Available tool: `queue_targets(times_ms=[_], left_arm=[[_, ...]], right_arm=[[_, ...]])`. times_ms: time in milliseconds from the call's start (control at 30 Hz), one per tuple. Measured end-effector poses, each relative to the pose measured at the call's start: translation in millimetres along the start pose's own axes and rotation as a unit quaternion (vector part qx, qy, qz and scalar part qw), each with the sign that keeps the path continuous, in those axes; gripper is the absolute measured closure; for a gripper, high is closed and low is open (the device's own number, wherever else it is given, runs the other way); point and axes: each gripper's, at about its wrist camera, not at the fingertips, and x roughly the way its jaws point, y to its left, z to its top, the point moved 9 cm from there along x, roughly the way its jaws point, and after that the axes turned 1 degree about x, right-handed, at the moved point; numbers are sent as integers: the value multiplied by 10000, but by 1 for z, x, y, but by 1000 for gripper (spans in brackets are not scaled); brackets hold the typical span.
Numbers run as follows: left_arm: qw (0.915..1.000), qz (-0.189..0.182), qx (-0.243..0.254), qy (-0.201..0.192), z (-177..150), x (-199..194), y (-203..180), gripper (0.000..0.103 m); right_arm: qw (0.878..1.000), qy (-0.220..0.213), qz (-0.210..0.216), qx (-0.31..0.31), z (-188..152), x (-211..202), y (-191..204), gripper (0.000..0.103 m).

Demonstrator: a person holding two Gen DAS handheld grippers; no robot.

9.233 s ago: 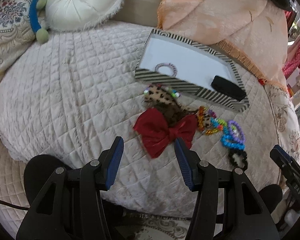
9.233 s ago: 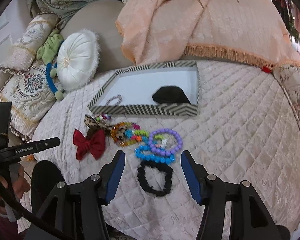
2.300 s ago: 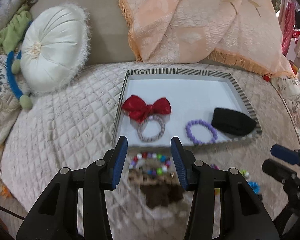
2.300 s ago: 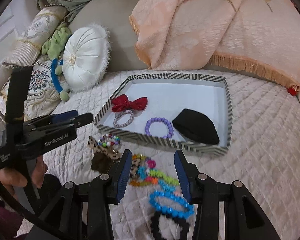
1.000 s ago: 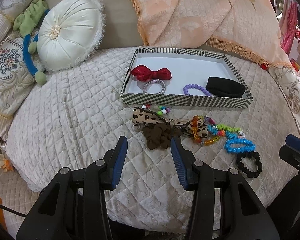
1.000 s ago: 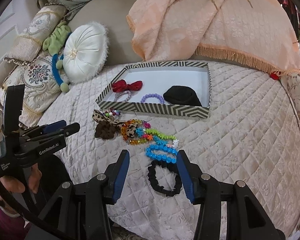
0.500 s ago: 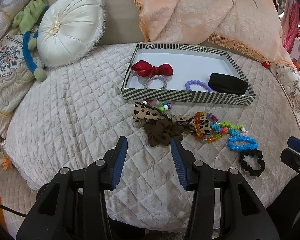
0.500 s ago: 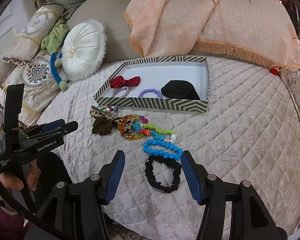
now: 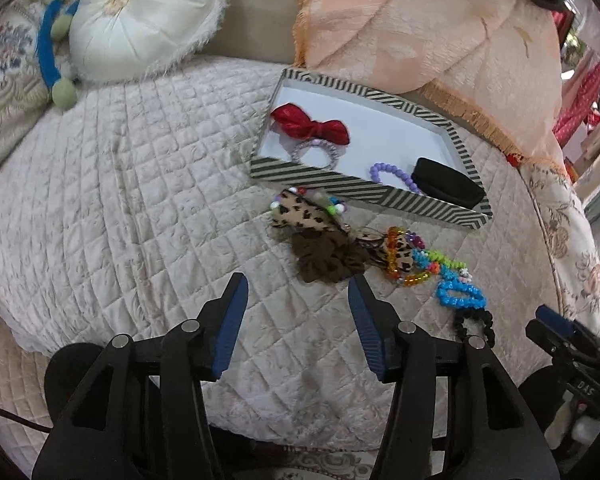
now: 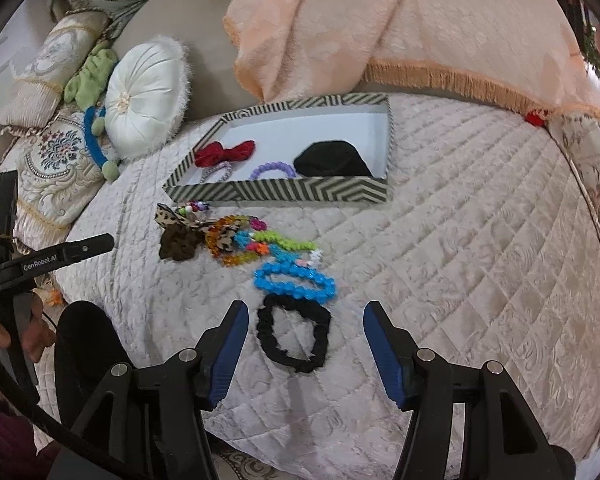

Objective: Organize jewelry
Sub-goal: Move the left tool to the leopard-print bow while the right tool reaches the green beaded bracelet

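I had left hand-held gripper empty, jaws opening, below brown scrunchie at frame centre. Right hand-held gripper open, framing black scrunchie on bed, not touching. Striped tray above, part-filled. Next I judged: lower, close, carry to tray.

- wide bare stretch of the cream quilted bedspread fills the left and centre of the left wrist view, nothing lying on it.
- right of centre, the striped-rim white tray blocks the way, the heap of leopard bow, brown scrunchie and beaded bracelets just below it.
- in the right wrist view, the right half of the bedspread lies bare; the black scrunchie lies just ahead of the blue fingers.
- the peach fringed blanket and white round cushion close off the top.
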Motion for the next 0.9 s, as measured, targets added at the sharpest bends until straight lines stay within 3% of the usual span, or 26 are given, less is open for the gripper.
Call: queue_targets(times_ms=[167,667,900], left_arm=[[9999,70,-116,86,-1,9,10,51],[9986,-4,258,459,10,62,-21,51],[9982,91,302,506,18,78,-21,51]], right_arm=[[10000,43,60,9,0,5,-1,46],[9997,200,12,-151,18,46,-13,46],[9966,409,-69,-715,35,83,-3,62]])
